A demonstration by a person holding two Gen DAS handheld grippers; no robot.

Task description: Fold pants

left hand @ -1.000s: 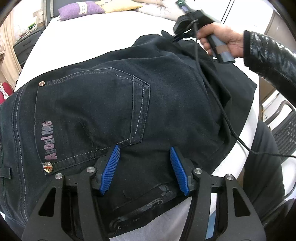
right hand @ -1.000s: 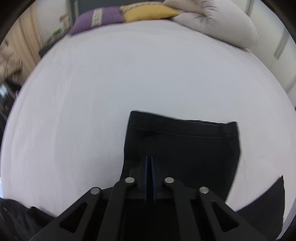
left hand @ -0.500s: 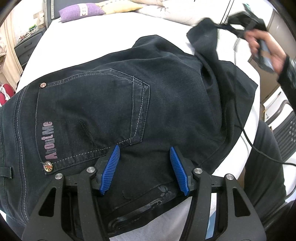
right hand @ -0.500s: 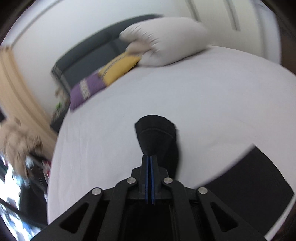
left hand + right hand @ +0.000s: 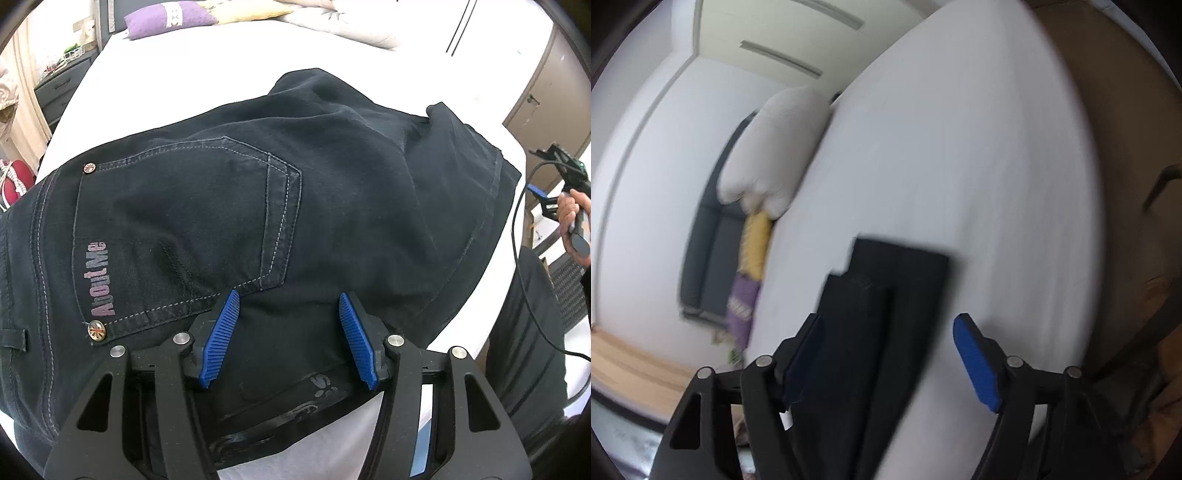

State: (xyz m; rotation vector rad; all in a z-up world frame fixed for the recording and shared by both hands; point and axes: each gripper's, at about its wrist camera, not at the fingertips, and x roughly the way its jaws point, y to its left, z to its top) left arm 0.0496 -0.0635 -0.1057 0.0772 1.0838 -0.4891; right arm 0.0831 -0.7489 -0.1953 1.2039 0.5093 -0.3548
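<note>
Dark denim pants [image 5: 258,203] with a stitched back pocket lie on the white bed [image 5: 166,74], a leg folded back over the seat. My left gripper [image 5: 289,297] rests over the fabric below the pocket, its blue pads apart and nothing pinched. In the left wrist view my right gripper [image 5: 543,173] is off the bed's right edge in a hand [image 5: 572,214]. In the blurred, rolled right wrist view the right gripper [image 5: 886,319] has its jaws opening; the folded pant end [image 5: 886,295] lies beyond them, untouched by the pads.
A purple pillow [image 5: 170,16] and a pale pillow [image 5: 351,26] lie at the head of the bed. A dark nightstand [image 5: 62,88] stands left, a brown cabinet [image 5: 546,92] right. A black cable [image 5: 517,240] hangs beside the person's dark trouser leg [image 5: 524,332].
The right gripper carried the leg hem across, let it go and swung off to the bed's right side, rolling as it went. Its jaws went from shut to apart. The left gripper stayed put.
</note>
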